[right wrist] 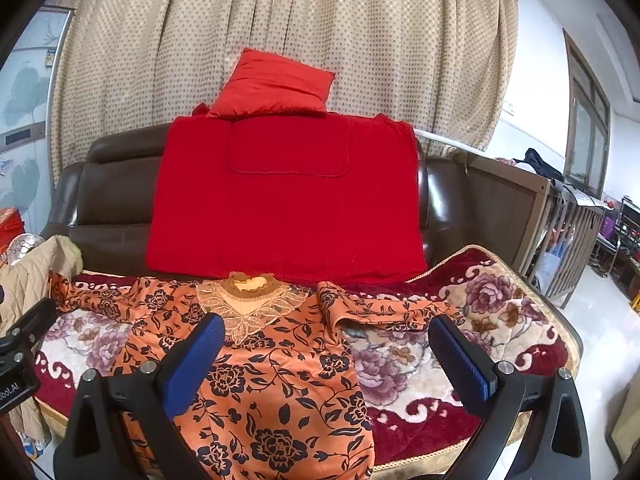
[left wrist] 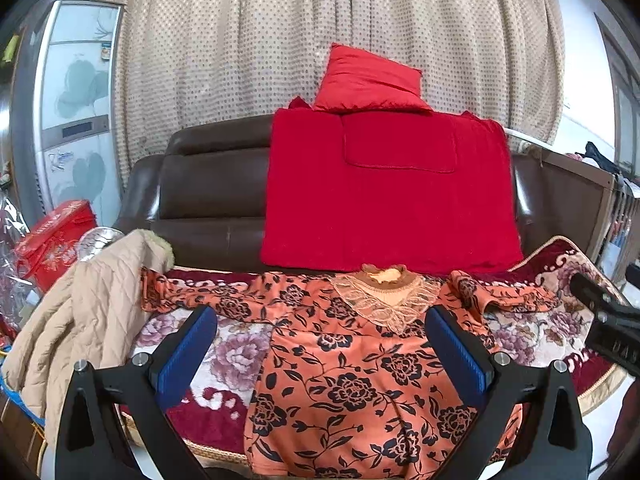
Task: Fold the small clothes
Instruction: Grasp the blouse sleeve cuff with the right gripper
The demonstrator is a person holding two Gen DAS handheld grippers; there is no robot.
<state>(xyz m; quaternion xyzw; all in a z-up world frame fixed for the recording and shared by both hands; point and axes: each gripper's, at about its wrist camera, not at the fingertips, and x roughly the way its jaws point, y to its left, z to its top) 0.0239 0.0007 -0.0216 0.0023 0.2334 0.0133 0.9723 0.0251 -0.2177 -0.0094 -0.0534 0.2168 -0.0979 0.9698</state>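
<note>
An orange top with black flowers [left wrist: 340, 384] lies flat, front up, on a floral blanket [left wrist: 236, 356], lace collar [left wrist: 384, 300] toward the sofa back, both sleeves spread sideways. My left gripper [left wrist: 320, 344] is open and empty, held above the top's left half. My right gripper [right wrist: 326, 356] is open and empty above the top's [right wrist: 272, 392] right edge, near the right sleeve [right wrist: 380, 308]. Each gripper's body shows at the edge of the other's view.
A beige quilted jacket [left wrist: 80, 320] lies at the blanket's left end. A red blanket [left wrist: 384, 196] and red pillow [left wrist: 368, 80] rest on the brown sofa back [left wrist: 212, 188]. A red box [left wrist: 56, 240] stands left; a wooden crib [right wrist: 560, 220] right.
</note>
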